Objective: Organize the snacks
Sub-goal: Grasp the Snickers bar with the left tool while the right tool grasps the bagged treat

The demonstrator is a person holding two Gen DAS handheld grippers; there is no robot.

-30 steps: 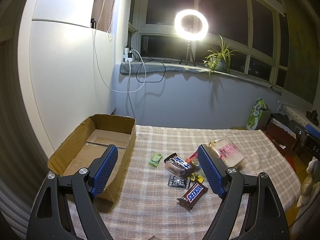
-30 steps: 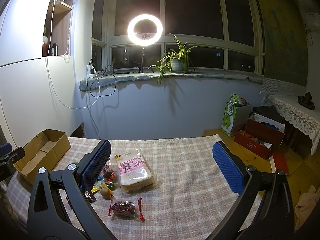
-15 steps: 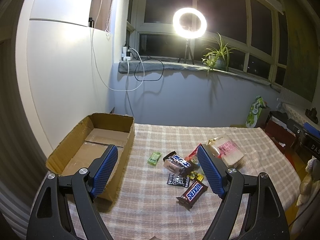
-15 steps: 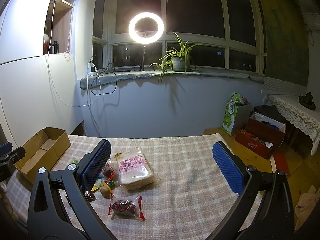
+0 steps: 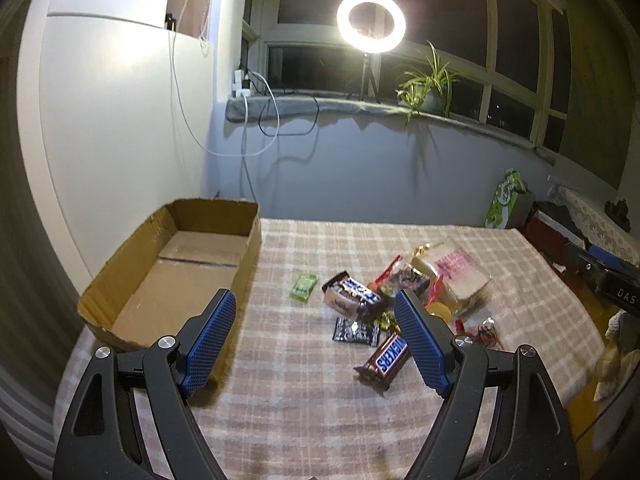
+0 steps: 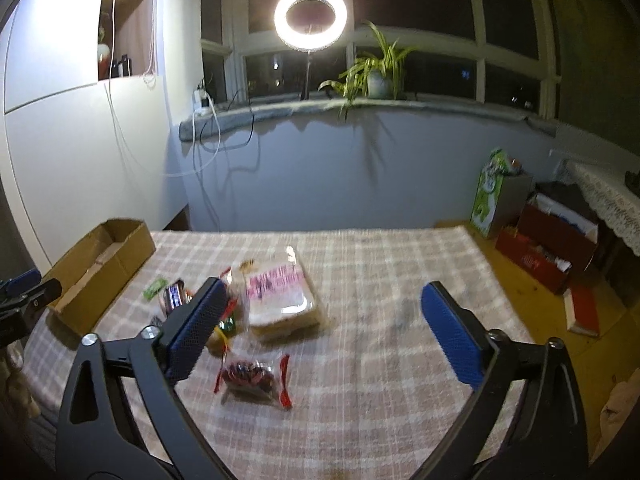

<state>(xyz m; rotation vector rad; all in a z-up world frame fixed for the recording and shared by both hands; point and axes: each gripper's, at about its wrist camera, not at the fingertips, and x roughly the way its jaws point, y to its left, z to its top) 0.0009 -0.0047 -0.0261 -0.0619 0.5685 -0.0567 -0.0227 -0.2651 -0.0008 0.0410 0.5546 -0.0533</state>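
Observation:
A pile of snacks lies on the checked cloth (image 5: 304, 400): a Snickers bar (image 5: 388, 356), a black packet (image 5: 356, 330), a blue-and-black bar (image 5: 354, 288), a green packet (image 5: 304, 286) and a bread packet with pink print (image 5: 456, 272). An open cardboard box (image 5: 180, 264) stands to their left. My left gripper (image 5: 315, 298) hovers open above the cloth between box and pile, holding nothing. My right gripper (image 6: 322, 288) hangs above the bread packet (image 6: 280, 296). Its jaws are wide and closing, and the pads touch nothing. A clear bag of red sweets (image 6: 250, 376) lies nearer.
A ring light (image 6: 310, 16) and a potted plant (image 6: 376, 76) stand on the window sill behind the table. On the floor to the right are a green bag (image 6: 490, 192) and a red box (image 6: 548, 248). The box (image 6: 108, 256) sits at the table's left edge.
The right gripper has sunk and tipped down toward the bread packet, and its jaws have narrowed a little. The left view has tilted slightly downward, otherwise staying in place.

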